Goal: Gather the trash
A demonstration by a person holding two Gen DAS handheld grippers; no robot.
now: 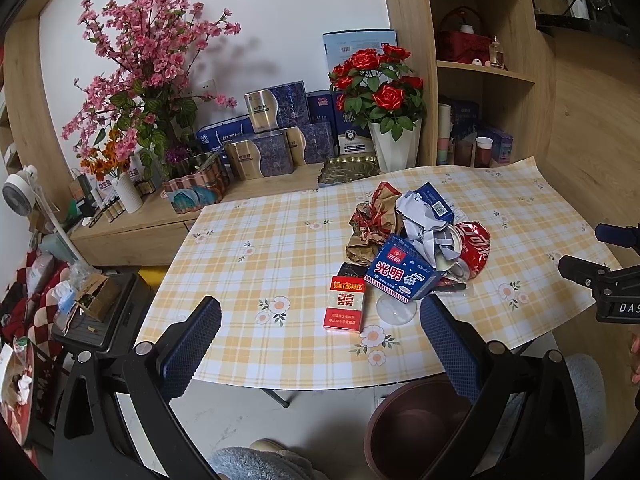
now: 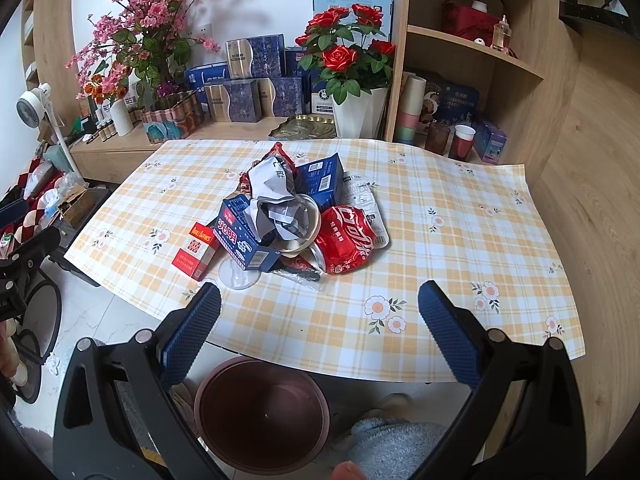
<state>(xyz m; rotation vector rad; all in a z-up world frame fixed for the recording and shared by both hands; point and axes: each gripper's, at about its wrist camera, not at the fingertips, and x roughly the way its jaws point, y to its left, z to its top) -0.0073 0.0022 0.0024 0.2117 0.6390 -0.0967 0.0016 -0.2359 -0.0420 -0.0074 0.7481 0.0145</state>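
A pile of trash lies on the checked tablecloth [image 1: 260, 248] [image 2: 440, 240]: a red cigarette pack [image 1: 345, 309] [image 2: 195, 253], a blue carton [image 1: 404, 274] [image 2: 240, 236], a crushed red cola can [image 1: 476, 246] [image 2: 348, 238], crumpled white paper [image 1: 424, 224] [image 2: 276, 200], a brown wrapper [image 1: 370, 220] and a clear plastic lid [image 1: 395, 309] [image 2: 239, 274]. A dark red bin [image 1: 416, 428] [image 2: 264, 412] stands on the floor below the table's near edge. My left gripper [image 1: 320, 320] is open and empty, above the near edge by the cigarette pack. My right gripper [image 2: 320, 308] is open and empty, in front of the pile.
A wooden sideboard [image 1: 160, 216] behind the table carries flower vases [image 1: 394, 148], blue boxes [image 1: 276, 106] and a tin. Shelves [image 2: 472, 48] stand at the right. A fan [image 1: 20, 192] and clutter stand at the left. Grey slippers [image 2: 396, 440] lie by the bin.
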